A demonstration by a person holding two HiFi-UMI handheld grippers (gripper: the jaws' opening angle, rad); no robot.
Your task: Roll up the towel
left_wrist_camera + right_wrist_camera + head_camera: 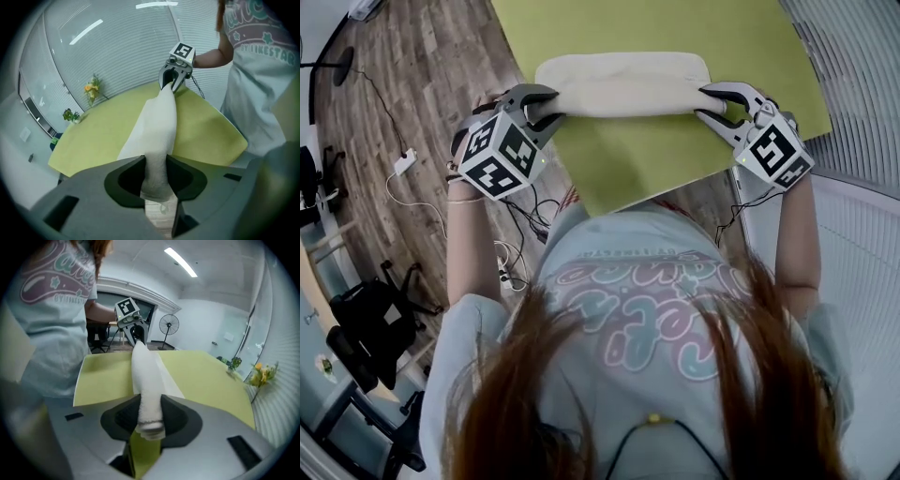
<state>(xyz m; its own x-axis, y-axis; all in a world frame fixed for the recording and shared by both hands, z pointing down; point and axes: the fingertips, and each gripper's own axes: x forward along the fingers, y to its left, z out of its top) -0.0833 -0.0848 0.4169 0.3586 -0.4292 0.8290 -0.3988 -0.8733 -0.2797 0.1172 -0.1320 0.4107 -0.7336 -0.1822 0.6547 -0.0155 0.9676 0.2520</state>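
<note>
Towel (623,84), cream terry cloth partly wound into a soft, plump roll, lies across the smooth yellow-green table (675,159). Left gripper (551,106) and right gripper (705,101) each pinch one end of the roll, jaws narrowed onto the cloth.

Soft cream terry cloth, nubbly and matt: the towel (623,84). Under the towel, smooth matt yellow-green tabletop (675,28). At the towel's ends, matt grey plastic left tongs (555,105) and right tongs (703,101). Beyond the towel, grainy wood-plank floor (441,75).
</note>
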